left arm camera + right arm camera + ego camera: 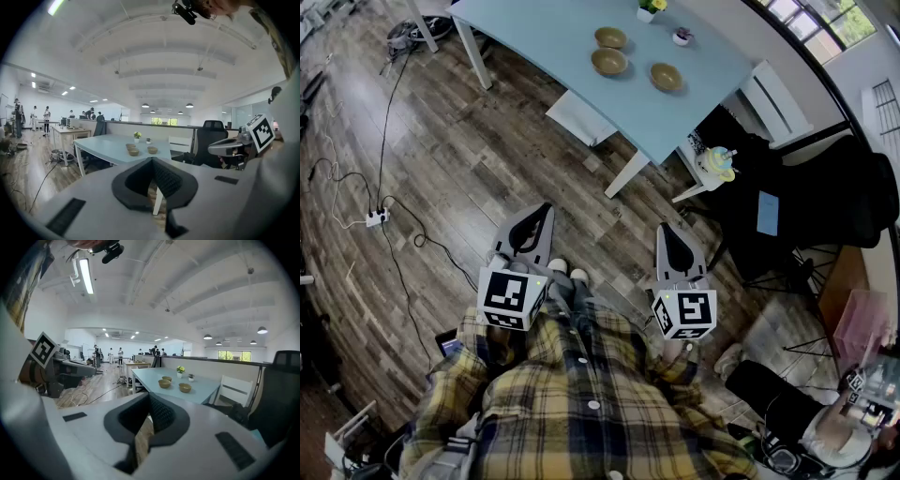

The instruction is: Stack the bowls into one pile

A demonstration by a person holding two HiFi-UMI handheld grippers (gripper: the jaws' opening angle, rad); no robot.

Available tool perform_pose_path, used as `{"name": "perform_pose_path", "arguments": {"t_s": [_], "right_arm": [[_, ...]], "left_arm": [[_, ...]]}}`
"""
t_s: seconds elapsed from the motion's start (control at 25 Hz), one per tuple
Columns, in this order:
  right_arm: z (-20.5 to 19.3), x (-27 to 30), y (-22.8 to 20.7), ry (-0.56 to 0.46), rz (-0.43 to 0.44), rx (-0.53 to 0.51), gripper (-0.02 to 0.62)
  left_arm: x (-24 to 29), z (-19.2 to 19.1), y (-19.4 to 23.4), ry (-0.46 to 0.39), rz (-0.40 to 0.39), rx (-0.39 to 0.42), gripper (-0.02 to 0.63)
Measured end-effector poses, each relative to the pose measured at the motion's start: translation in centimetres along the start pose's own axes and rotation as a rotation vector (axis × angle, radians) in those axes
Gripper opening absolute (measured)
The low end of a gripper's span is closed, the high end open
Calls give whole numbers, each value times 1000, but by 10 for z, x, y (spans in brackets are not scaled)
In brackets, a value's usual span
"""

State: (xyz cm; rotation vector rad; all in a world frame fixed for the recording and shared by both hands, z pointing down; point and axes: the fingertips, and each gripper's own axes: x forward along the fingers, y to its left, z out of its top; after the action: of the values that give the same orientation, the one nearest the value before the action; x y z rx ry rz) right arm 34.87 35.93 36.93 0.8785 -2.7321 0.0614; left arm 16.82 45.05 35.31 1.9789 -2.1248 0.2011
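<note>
Three tan bowls stand apart on the light blue table (544, 37), far ahead of me: one at the back (610, 37), one in the middle (608, 62), one to the right (666, 76). The left gripper view shows them small (134, 152), and so does the right gripper view (164, 383). My left gripper (542, 214) and right gripper (665, 230) hang over the wooden floor close to my body. Both are shut with nothing in them. Their closed tips show in the left gripper view (152, 160) and the right gripper view (150, 395).
Two small potted plants (651, 7) (682, 37) sit on the table behind the bowls. A white chair (581, 117) stands at the table's near side, another (773, 98) at its right end. Black office chairs (825, 202) crowd the right. Cables and a power strip (375, 218) lie left.
</note>
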Motion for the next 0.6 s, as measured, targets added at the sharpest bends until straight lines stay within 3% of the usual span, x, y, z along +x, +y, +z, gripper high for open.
{"name": "perform_pose_path", "arguments": {"t_s": [0.28, 0.4, 0.6], "right_arm": [[-3, -17, -6, -56, 85, 65, 9], [-4, -19, -4, -67, 118, 87, 73], [-3, -12, 8, -58, 199, 84, 132]], "left_arm": [[-10, 7, -19, -57, 31, -1, -9], [-14, 7, -24, -65, 37, -4, 65], [-18, 9, -22, -65, 80, 1, 137]]}}
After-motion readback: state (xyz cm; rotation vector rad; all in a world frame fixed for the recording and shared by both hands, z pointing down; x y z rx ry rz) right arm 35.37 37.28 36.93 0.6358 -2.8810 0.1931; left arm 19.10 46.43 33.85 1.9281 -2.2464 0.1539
